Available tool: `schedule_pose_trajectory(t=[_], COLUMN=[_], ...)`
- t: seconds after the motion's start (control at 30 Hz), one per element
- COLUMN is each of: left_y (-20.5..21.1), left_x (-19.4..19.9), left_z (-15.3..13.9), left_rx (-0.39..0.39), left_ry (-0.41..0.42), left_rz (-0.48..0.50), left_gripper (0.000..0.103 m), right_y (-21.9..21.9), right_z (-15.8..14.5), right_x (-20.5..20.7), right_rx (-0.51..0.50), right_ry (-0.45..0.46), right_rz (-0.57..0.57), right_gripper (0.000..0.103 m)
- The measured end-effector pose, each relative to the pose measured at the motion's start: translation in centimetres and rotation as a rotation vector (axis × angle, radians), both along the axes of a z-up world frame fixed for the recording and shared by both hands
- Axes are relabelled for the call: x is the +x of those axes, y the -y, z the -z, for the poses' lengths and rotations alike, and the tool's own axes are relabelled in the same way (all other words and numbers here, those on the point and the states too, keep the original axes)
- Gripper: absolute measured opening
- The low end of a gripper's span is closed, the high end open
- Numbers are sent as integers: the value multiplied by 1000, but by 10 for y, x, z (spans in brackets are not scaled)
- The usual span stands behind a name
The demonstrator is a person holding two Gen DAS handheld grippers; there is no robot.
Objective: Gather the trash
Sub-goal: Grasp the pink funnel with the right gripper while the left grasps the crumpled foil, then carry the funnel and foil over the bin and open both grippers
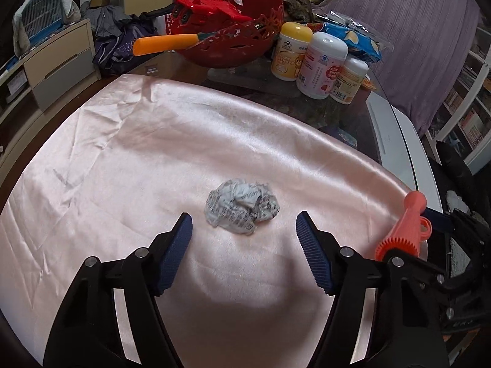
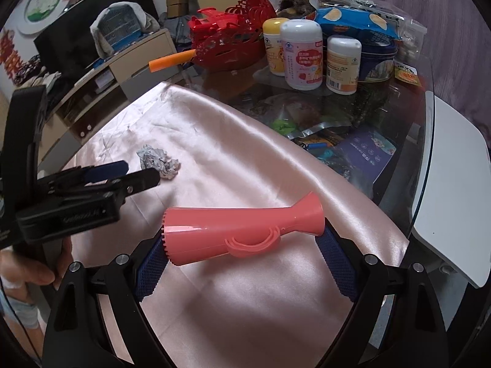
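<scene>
Paper wad point(image 1: 242, 210) mid-cloth point(image 1: 122, 153), well clear of every edge, just ahead of left gripper point(image 1: 244, 230), spread wide to straddle it, nothing touched. Right gripper point(image 2: 242, 245) clamped endwise on pink tube point(image 2: 242, 233), near cloth's right edge, perhaps ready as collector.

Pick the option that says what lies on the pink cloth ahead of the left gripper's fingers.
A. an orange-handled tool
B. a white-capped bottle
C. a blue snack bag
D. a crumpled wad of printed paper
D: the crumpled paper wad lies on the pink cloth just ahead of the left gripper, whose jaws stand apart, clear of it.
</scene>
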State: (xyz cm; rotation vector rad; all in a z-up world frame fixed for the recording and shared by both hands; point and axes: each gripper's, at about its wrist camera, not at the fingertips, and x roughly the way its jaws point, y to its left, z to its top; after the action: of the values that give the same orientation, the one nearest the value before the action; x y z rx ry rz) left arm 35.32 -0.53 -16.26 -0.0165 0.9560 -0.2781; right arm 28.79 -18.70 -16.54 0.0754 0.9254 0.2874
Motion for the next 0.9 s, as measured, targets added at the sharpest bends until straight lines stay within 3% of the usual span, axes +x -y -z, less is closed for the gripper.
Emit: schedule_pose_trajectory(t=[0.2, 0.27, 0.47, 0.73, 0.9], left_y=[15, 16, 23, 53, 82], left_x=[12, 10, -21, -105, -156], left_z=[8, 7, -9, -55, -62], left_rx=[22, 19, 24, -22, -30], left_ry=[-19, -28, -31, 17, 11], left_rz=[12, 15, 38, 117, 167], left_gripper=[29, 23, 20, 20, 20], right_y=[9, 11, 26, 71, 106], right_z=[0, -3, -21, -46, -51], right_x=[-6, -9, -29, -88, -131], right_rx=[-7, -19, -11, -46, -62], right_ry=[8, 19, 44, 66, 53], right_rz=[-8, -9, 3, 59, 105], right_gripper=[91, 91, 91, 91, 91])
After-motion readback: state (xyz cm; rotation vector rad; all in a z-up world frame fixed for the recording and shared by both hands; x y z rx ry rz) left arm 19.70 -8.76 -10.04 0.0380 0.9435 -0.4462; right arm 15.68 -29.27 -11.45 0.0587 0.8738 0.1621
